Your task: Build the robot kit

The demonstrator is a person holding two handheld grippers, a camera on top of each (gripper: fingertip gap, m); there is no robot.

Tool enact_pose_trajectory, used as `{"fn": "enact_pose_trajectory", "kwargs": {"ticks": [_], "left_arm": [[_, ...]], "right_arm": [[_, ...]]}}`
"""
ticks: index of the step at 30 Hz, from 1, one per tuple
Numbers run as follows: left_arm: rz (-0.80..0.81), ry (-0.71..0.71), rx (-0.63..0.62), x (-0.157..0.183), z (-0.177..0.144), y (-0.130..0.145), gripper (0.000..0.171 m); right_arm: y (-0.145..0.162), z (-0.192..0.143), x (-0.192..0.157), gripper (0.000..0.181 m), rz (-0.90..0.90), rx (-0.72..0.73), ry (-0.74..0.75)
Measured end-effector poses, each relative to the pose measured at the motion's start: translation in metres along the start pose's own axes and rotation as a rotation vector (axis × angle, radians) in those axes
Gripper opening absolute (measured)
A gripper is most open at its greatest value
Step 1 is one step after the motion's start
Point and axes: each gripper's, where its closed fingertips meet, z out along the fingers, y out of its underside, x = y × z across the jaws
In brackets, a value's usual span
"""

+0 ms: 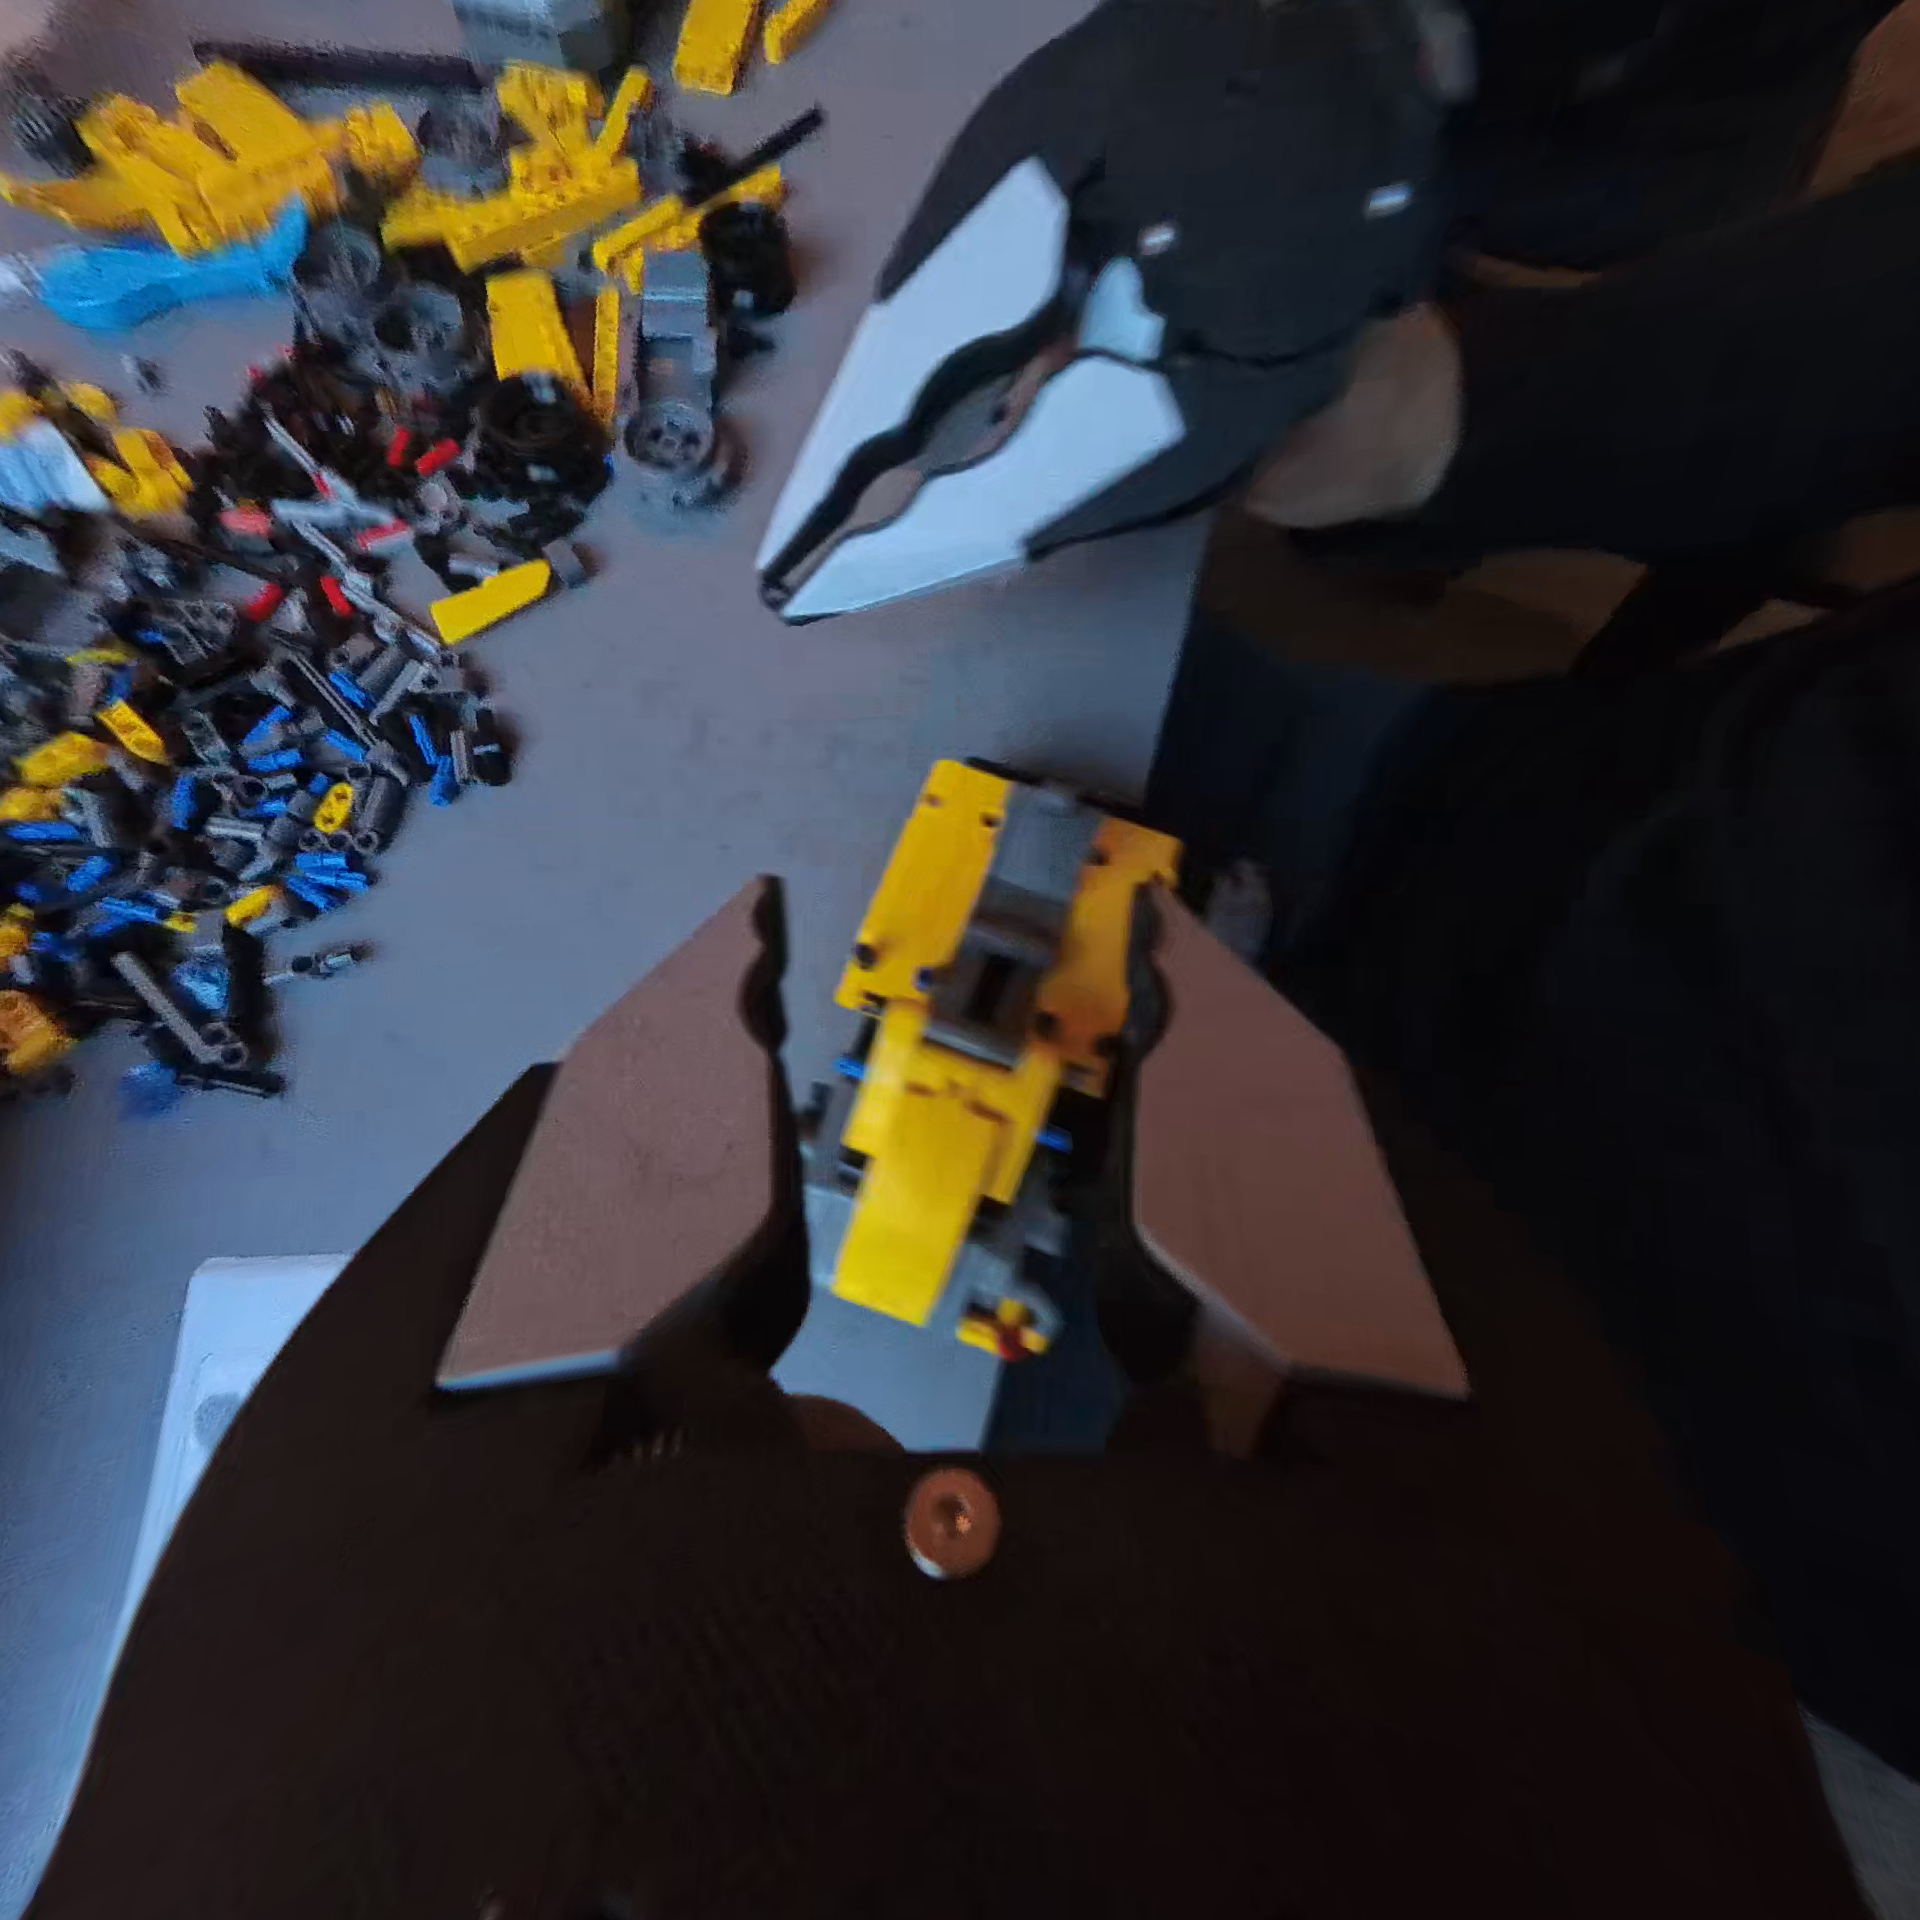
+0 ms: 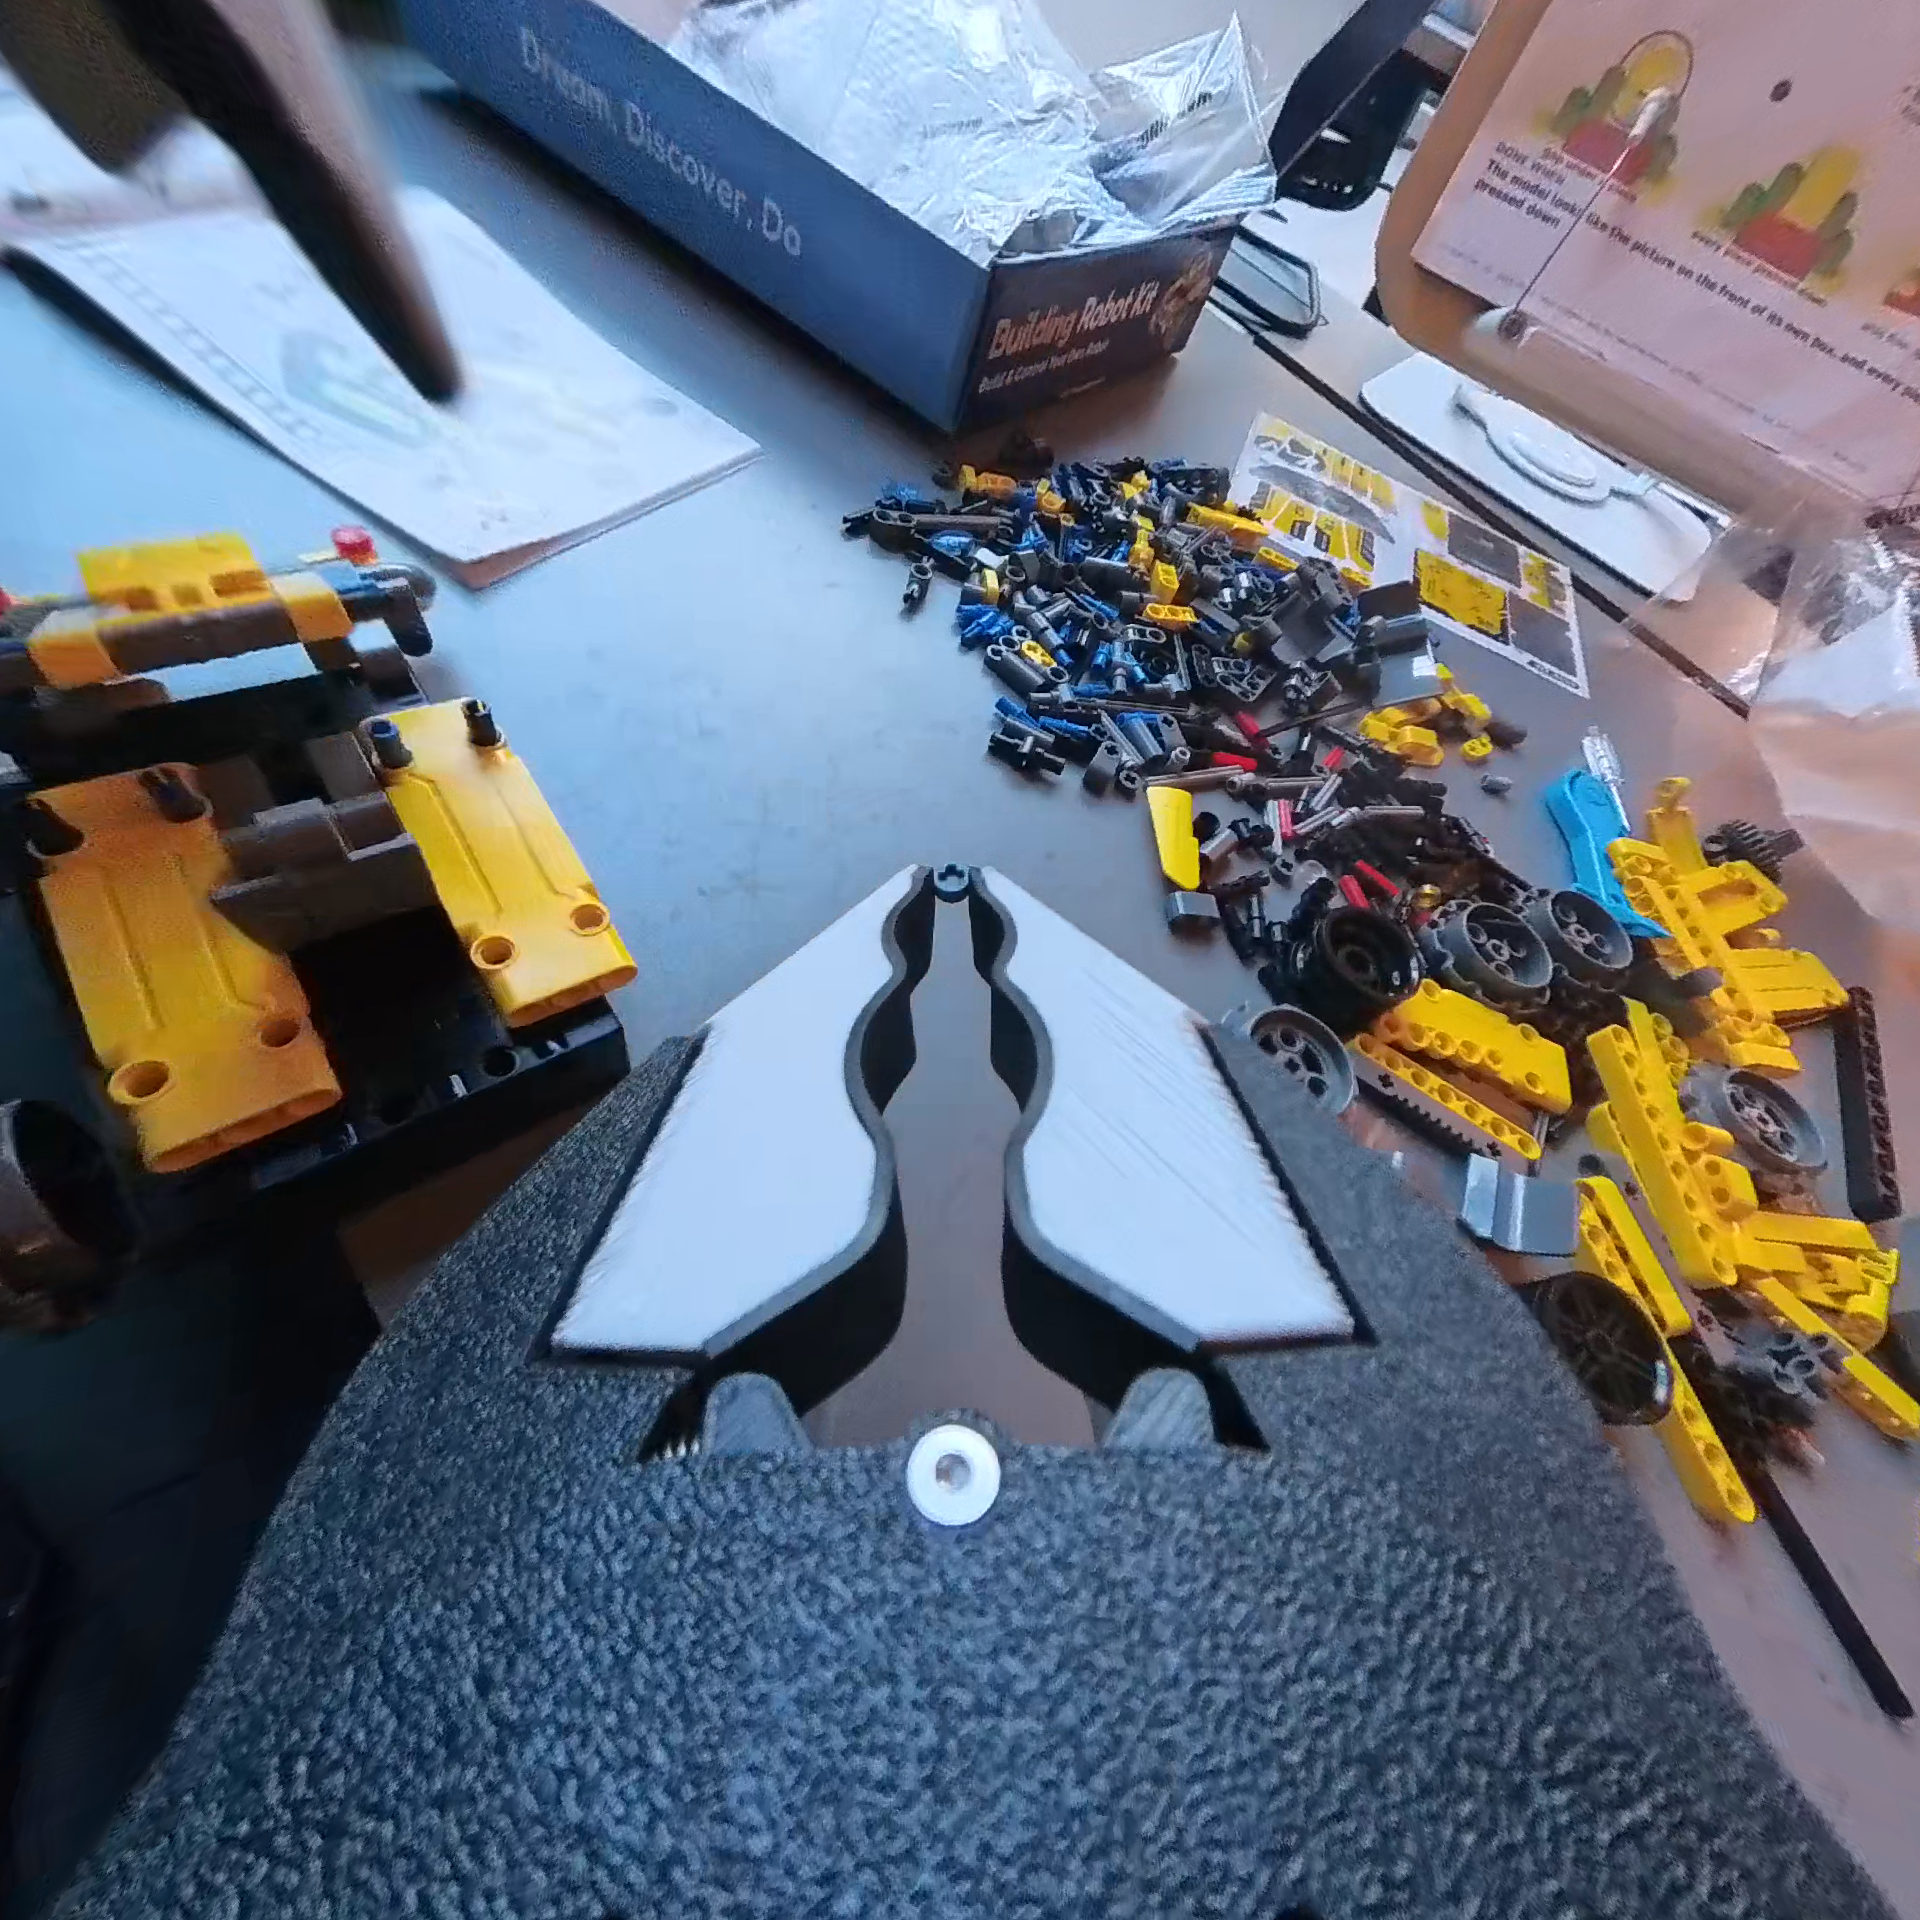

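My left gripper (image 1: 961, 894) has brown fingers and is open. A partly built yellow and grey brick model (image 1: 966, 1049) lies between the jaws; the right finger touches its side and the left finger stands a little apart. The model (image 2: 281, 894) also shows at the left of the right wrist view, on the grey table (image 2: 727, 727). My right gripper (image 2: 951, 883) has white fingers and is shut on a small black pin (image 2: 951, 879) at its tips, above the table. In the left wrist view it (image 1: 774, 597) hovers beyond the model.
A heap of small black, blue and yellow parts (image 2: 1164, 644), wheels (image 2: 1361, 966) and yellow beams (image 2: 1714, 1195) lies to the right. A blue box with plastic bags (image 2: 831, 229), an open booklet (image 2: 499, 416), a sticker sheet (image 2: 1455, 582) and a board with a printed sheet (image 2: 1662, 208) stand farther back. Spacing between my two grippers at the tips: around 11 cm.
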Motion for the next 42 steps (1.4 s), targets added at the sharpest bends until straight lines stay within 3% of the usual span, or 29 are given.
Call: {"fn": "enact_pose_trajectory", "kwargs": {"ticks": [1, 3, 7, 8, 10, 12, 13, 16, 19, 21, 27, 35, 38, 42], "left_arm": [[0.048, -0.011, 0.042, 0.018, -0.013, -0.006, 0.076], [0.126, -0.070, 0.146, 0.046, -0.031, -0.020, 0.084], [0.196, -0.284, 0.041, 0.067, 0.002, 0.009, 0.090], [0.235, -0.351, 0.010, 0.067, 0.014, 0.023, 0.085], [0.403, -0.614, -0.094, 0.046, 0.023, 0.048, 0.074], [0.626, -0.844, -0.165, 0.026, 0.021, 0.058, 0.067], [0.691, -0.894, -0.179, 0.021, 0.023, 0.060, 0.066], [0.720, -0.890, -0.219, 0.019, 0.039, 0.068, 0.075], [0.780, -0.893, -0.236, 0.018, 0.043, 0.064, 0.067], [0.750, -0.830, -0.212, 0.024, 0.041, 0.052, 0.049], [0.802, -0.818, -0.376, 0.006, 0.042, 0.047, 0.051], [0.867, -0.854, -0.255, 0.021, 0.055, 0.029, 0.058], [0.813, -0.777, -0.303, 0.017, 0.064, 0.040, 0.030], [0.707, -0.656, -0.350, 0.012, 0.066, 0.038, 0.034]], "right_arm": [[-0.001, -0.001, 0.001, 0.006, 0.007, 0.010, -0.002], [-0.004, -0.002, 0.003, 0.006, 0.028, 0.029, -0.016], [-0.006, -0.003, 0.005, 0.006, 0.053, 0.052, -0.034], [-0.007, -0.004, 0.005, 0.006, 0.051, 0.061, -0.036], [-0.010, -0.007, 0.004, 0.006, 0.049, 0.086, -0.039], [-0.012, -0.010, 0.003, 0.006, 0.056, 0.102, -0.043], [-0.012, -0.011, 0.003, 0.006, 0.062, 0.107, -0.048], [-0.014, -0.013, 0.003, 0.006, 0.070, 0.122, -0.060], [-0.015, -0.014, 0.000, 0.006, 0.064, 0.133, -0.078], [-0.016, -0.015, -0.003, 0.006, 0.054, 0.137, -0.096], [-0.016, -0.019, -0.008, 0.006, 0.024, 0.150, -0.112], [-0.017, -0.023, -0.005, 0.006, 0.060, 0.166, -0.133], [-0.017, -0.023, -0.006, 0.006, 0.056, 0.164, -0.137], [-0.017, -0.023, -0.006, 0.006, 0.063, 0.165, -0.148]]}}
